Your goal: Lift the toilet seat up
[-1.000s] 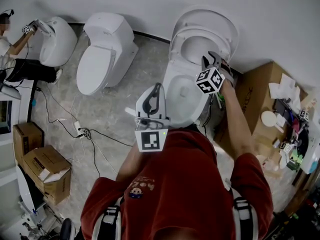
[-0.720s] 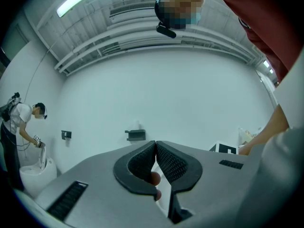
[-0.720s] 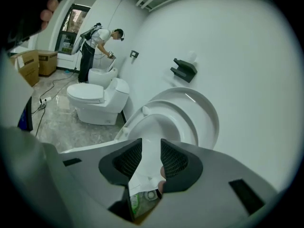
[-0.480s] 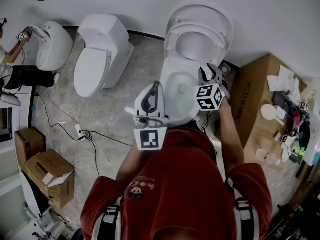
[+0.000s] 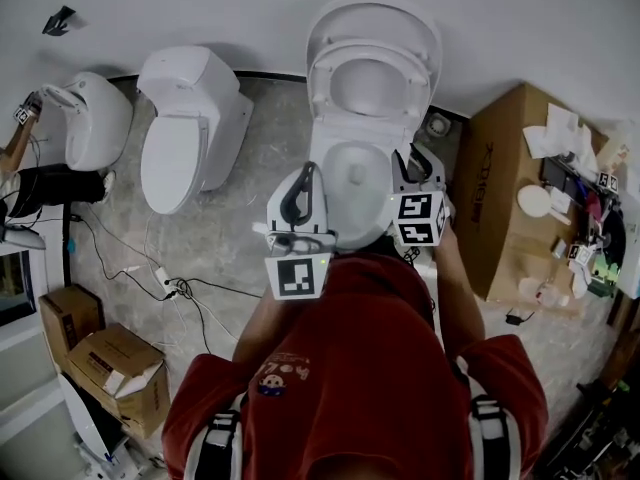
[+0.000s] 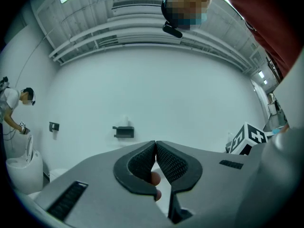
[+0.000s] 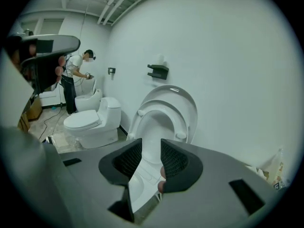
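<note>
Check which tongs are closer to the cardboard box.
Right. The right tongs hang by the right rim of the open toilet, just left of the box. The left tongs are at the toilet's left rim, clearly farther from it.

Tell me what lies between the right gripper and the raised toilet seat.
Only the open toilet bowl separates right gripper and seat: head view.

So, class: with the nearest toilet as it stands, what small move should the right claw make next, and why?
Probably draw the right claw back from the bowl: the toilet seat already stands upright against the lid, and the claw is open and empty, so no lifting seems left.
</note>
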Demonstrator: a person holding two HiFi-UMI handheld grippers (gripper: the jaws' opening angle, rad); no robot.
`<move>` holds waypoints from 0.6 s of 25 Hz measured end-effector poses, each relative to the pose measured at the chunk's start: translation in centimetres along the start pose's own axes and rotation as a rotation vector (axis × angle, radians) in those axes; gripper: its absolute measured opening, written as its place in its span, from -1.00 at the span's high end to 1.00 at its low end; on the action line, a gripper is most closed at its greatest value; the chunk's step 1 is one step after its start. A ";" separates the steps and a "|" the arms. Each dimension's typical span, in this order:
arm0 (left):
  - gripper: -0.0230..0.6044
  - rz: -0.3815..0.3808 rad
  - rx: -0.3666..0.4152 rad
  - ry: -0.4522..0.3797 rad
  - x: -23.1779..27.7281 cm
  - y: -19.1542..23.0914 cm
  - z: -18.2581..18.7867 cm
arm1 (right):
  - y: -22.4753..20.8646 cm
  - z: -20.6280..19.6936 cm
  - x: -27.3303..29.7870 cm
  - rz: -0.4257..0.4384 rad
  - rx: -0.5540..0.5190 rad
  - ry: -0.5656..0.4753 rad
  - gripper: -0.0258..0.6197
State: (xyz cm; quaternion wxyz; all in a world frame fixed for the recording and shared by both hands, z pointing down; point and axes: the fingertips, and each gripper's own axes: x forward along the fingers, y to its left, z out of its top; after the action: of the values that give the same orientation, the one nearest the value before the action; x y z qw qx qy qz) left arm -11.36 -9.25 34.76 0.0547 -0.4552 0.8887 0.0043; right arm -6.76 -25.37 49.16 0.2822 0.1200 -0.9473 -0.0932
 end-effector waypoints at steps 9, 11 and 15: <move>0.87 -0.108 -0.029 -0.008 2.1 -2.7 0.1 | -1.4 2.9 -4.3 -0.064 0.110 -0.114 0.59; 0.87 -0.120 -0.042 -0.008 2.5 -3.0 0.2 | -2.1 3.8 -5.3 -0.091 0.133 -0.155 0.59; 0.87 -0.155 -0.046 -0.017 3.0 -3.7 0.9 | -3.3 5.3 -7.1 -0.148 0.153 -0.222 0.59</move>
State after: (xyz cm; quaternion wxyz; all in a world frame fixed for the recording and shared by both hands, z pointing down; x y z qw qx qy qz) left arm -10.00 -13.75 33.72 0.0522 -0.5236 0.8500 0.0242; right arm -3.33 -25.95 40.33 0.1581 0.1994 -0.9656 -0.0539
